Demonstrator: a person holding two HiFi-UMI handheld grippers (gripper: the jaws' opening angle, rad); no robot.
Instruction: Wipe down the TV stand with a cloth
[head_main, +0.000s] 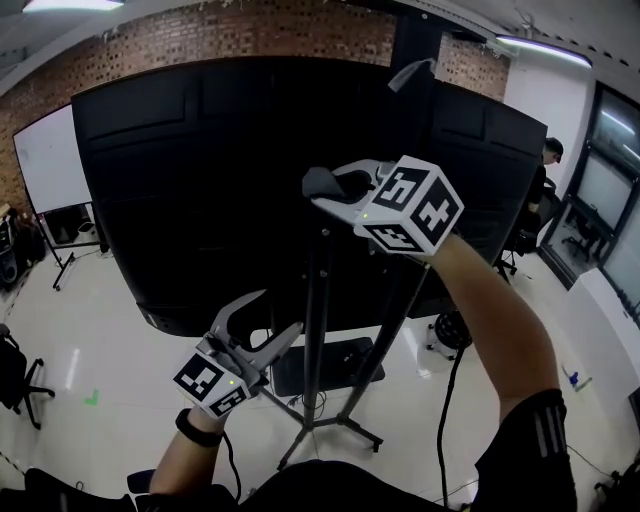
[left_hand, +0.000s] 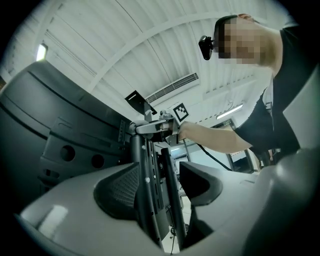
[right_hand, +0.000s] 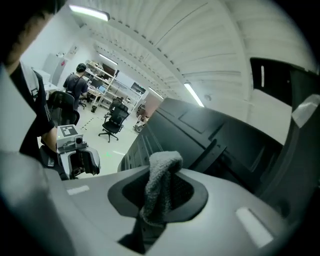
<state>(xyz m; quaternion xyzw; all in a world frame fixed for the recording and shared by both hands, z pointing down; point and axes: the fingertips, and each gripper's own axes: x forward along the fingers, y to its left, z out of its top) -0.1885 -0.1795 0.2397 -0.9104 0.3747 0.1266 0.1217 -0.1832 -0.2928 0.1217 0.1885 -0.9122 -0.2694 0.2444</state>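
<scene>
Wiping: right tool (head_main: 330, 190) clamps cloth (right_hand: 161, 185) atop TV stand (head_main: 316, 290); left tool (head_main: 277, 325), agape, straddles it lower; next, probably downward strokes.

The cloth (right_hand: 161, 185) disappears downward between the jaws, its lower end hidden.

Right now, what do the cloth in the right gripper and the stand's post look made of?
The cloth: grey, nubby pile, matte; likely microfibre or terry. The stand post: probably black-painted metal, judging by its smooth sheen and row of holes.
</scene>
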